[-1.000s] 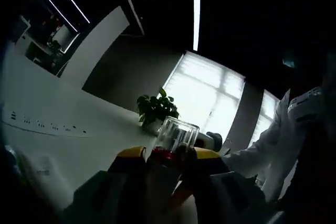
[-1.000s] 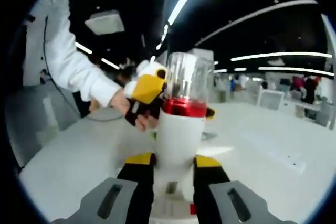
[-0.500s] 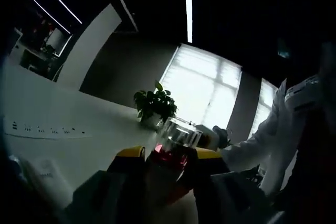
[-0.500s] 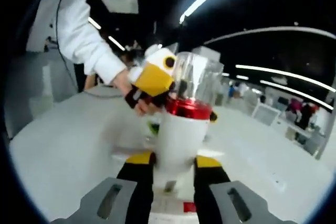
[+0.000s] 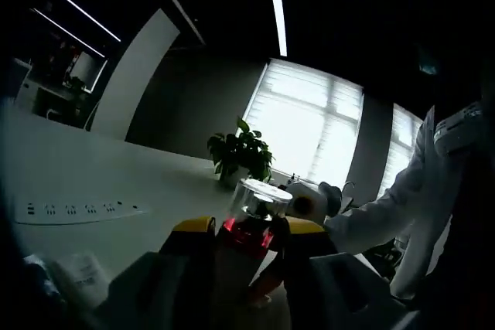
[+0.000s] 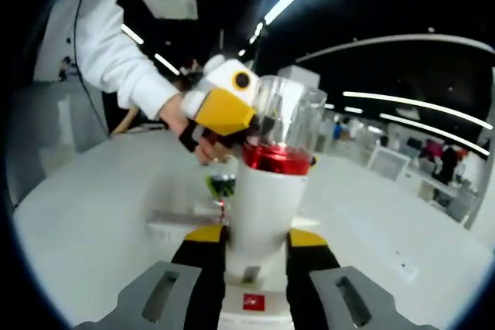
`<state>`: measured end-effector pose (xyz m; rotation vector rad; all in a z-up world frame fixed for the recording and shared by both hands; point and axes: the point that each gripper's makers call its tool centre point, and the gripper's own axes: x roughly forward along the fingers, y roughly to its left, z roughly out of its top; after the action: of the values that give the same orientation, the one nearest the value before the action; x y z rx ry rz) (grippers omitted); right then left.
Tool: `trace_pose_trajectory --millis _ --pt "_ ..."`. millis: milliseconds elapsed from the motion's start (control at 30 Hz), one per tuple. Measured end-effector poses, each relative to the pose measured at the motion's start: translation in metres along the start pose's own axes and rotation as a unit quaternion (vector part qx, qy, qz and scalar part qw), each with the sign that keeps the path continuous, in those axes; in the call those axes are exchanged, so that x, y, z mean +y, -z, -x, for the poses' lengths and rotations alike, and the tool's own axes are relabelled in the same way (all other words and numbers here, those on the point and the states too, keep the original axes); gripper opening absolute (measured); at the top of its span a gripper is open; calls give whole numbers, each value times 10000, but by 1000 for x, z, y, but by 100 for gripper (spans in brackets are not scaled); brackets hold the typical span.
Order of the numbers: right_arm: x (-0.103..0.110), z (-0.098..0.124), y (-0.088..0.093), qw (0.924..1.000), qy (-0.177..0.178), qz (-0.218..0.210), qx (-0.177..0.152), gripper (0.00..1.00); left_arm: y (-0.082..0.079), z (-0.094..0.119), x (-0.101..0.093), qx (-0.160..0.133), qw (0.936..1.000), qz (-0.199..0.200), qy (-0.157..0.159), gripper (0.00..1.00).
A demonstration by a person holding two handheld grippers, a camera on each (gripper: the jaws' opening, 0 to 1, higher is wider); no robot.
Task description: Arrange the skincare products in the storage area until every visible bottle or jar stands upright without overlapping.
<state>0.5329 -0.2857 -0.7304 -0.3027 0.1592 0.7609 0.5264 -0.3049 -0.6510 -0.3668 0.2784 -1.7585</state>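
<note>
White table (image 6: 93, 214): 1 bottle (image 6: 267, 191), 2 claws gripping: right claw (image 6: 255, 241), left claw (image 5: 244, 229).

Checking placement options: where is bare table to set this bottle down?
Bare white table lies left of the bottle, below the sleeve, and right of it. In the left gripper view, bare between power strip and plant. Both grippers crowd the bottle.

We cannot see the bottle (image 6: 264, 210) base; the right claw (image 6: 257, 246) covers it. In the left gripper view, shadow obscures the bottle's body, and the packet (image 5: 81, 273) print is unreadable.
</note>
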Motion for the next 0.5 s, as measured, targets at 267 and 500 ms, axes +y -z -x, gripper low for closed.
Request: trace_pose_trajectory --millis 267,500 --pt "-2 1 1 9994 -209 258 -6 23 -7 2 -9 -44 9999 -69 82 28" --pt "2 1 1 9984 -384 416 39 23 -6 4 -9 -30 10000 -73 40 28"
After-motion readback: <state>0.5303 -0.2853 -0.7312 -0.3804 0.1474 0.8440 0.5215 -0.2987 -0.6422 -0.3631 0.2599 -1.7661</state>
